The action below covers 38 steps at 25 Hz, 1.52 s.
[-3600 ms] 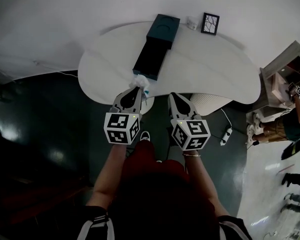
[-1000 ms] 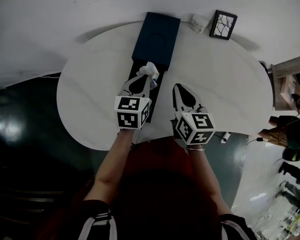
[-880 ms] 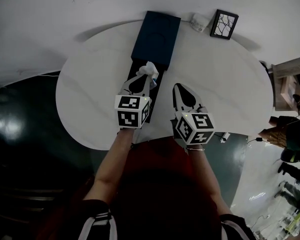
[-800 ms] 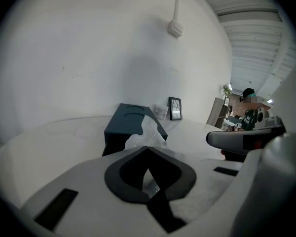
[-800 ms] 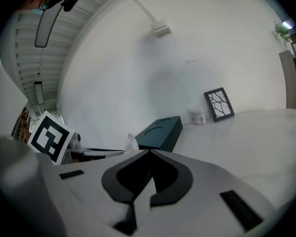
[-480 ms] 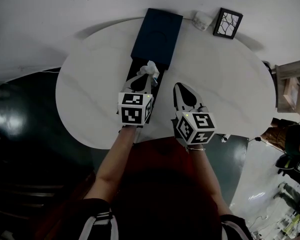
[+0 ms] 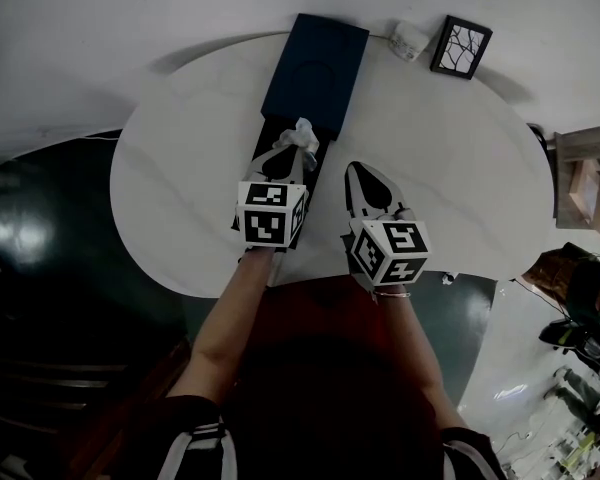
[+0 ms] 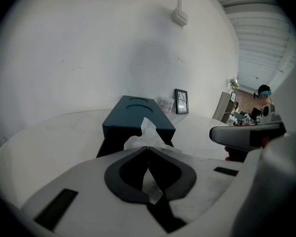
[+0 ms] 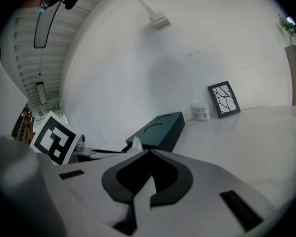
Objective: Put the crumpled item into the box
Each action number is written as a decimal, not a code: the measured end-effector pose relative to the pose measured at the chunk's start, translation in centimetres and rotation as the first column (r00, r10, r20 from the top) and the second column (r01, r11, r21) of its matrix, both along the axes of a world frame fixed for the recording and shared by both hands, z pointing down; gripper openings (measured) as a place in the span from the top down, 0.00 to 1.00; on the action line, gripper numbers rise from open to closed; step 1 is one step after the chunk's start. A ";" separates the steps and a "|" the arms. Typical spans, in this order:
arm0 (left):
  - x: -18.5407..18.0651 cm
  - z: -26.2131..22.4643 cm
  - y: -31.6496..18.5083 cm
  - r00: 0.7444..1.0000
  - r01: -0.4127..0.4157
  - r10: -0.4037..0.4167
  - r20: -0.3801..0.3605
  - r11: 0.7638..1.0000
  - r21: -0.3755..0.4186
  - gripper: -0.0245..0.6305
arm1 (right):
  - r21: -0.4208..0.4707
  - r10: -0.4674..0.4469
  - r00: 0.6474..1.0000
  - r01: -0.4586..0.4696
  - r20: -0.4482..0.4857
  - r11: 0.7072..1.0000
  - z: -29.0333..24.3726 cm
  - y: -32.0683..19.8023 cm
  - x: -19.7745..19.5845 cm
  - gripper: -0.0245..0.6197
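A dark teal box [image 7: 315, 63] lies at the far side of the white table [image 7: 180, 168], with its dark open part [image 7: 325, 146] drawn out toward me. My left gripper [image 7: 296, 148] hangs over that open part, shut on a white crumpled tissue [image 7: 302, 134]. In the left gripper view the tissue [image 8: 145, 131] sticks up past the closed tips [image 8: 147, 147], in front of the box [image 8: 135, 115]. My right gripper [image 7: 356, 167] is shut and empty, just right of the box. The right gripper view shows its jaws [image 9: 149, 152] closed, with the box [image 9: 158, 127] and tissue [image 9: 135, 143] ahead on the left.
A small framed picture [image 7: 461, 46] and a small white cup [image 7: 410, 39] stand at the table's far edge by the wall. Bare tabletop [image 7: 450, 158] spreads right of my right gripper. Dark floor [image 7: 50, 248] lies to the left, beyond the table's rim.
The left gripper has carried the tissue from the table's near edge out over the box's open part. Over the last second both grippers have hardly shifted.
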<state>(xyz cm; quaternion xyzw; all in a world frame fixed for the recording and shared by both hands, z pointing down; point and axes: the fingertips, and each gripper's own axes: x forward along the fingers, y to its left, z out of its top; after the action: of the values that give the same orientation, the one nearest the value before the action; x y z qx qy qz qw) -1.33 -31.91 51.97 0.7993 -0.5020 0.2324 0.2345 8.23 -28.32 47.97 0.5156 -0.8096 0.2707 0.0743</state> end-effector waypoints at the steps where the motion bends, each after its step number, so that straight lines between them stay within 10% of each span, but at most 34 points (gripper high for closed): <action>1: 0.0 0.0 0.0 1.000 -0.001 0.001 -0.001 1.000 -0.001 0.93 | -0.001 0.000 1.000 0.000 0.000 1.000 0.0 -0.1 0.0 0.94; 38: -1.5 -5.7 4.1 0.992 -0.047 0.063 -0.112 0.989 0.138 0.92 | 0.102 0.022 1.000 -0.020 -0.015 0.995 -4.0 3.5 -2.7 0.94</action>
<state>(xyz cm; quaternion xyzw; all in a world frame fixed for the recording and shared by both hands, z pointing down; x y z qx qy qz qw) -2.87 -27.81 46.27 0.8391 -0.4799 0.1573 0.2020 5.49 -24.85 43.98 0.5293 -0.8162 0.2259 0.0516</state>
